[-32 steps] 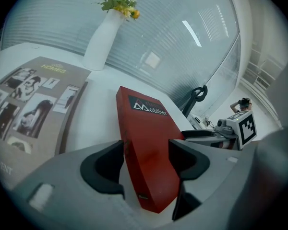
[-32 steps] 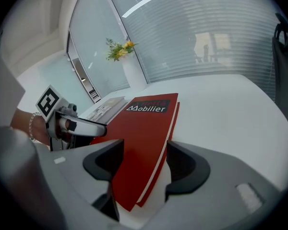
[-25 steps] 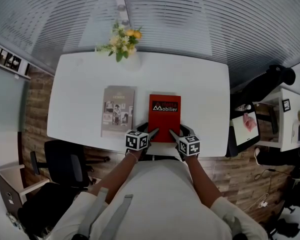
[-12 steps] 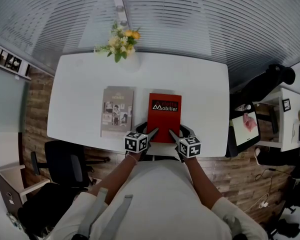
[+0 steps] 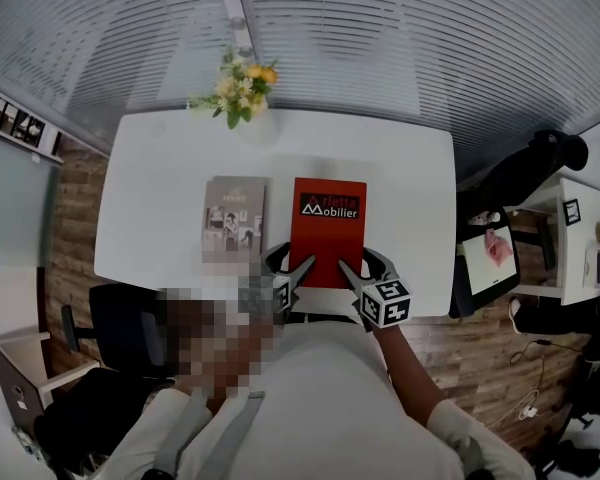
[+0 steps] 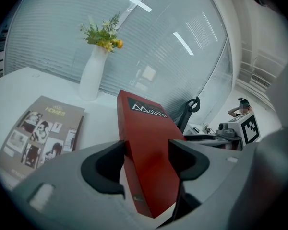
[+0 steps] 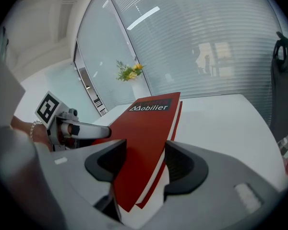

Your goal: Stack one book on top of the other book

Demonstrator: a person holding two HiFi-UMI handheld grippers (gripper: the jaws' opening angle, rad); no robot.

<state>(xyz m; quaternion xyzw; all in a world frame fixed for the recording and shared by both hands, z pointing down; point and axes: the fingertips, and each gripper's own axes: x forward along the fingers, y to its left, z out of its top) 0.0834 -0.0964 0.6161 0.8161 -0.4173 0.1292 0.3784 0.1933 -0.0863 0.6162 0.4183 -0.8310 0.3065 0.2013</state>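
Office, looks like a meeting room. White counter [image 5: 410, 198] under the jaws, with a glass partition [image 5: 400, 48] with horizontal blinds straight beyond them. Vase of flowers [image 5: 242, 88] at the counter's far edge. Black office chair [image 5: 130, 333] left of the jaws on wood-plank floor [image 5: 75, 218]. Second desk [image 5: 580, 248] with a screen [image 5: 492, 253] well to their right.

One camera is head-mounted, looking steeply down on the whole white table [image 5: 160, 198] from well back. The other two ride low on the left gripper [image 5: 290, 266] and right gripper [image 5: 362, 266], hard up against the red book [image 5: 326, 230], each facing along its jaws towards the glass wall [image 6: 182, 56]. All three share that book and the flowers [image 5: 238, 86]; each gripper camera also catches the other gripper.
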